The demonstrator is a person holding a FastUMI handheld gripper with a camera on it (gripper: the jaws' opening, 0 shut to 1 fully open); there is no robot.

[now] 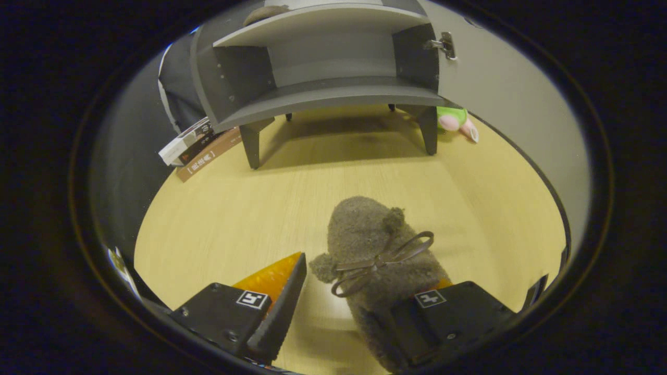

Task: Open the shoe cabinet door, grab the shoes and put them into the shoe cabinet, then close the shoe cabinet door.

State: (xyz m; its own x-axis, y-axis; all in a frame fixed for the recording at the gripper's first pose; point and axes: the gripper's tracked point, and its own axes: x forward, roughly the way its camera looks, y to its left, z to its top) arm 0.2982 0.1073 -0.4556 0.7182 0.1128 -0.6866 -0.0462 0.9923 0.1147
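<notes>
Looking at this one, the claw (341, 307) sits at the bottom of the frame with its jaws spread wide. The fuzzy grey slipper (372, 250) with a ribbon bow lies between the fingers but well over to the right side, bunched against or partly over the right finger, with a clear gap to the left one. So I'd say it's open, not clamped on anything yet.

The shoe cabinet (323, 62) stands at the top of the frame, beyond the slipper, on short legs. Its door (500, 88) is swung out at upper right, so the shelves are exposed and the opening part looks done.

What could go wrong, in my opinion: since the slipper is off-centre, closing now might just pinch an edge of soft fabric. It's floppy, so it could sag, twist or slip out on the way over. The bow could also snag on a finger.

Other stuff: a few books (195, 146) lean beside the cabinet's left leg, and a green and pink plush toy (456, 120) sits by the right leg under the door. The wooden worktop (234, 208) between slipper and cabinet has nothing blocking it. The low shelf opening is the tight bit.
</notes>
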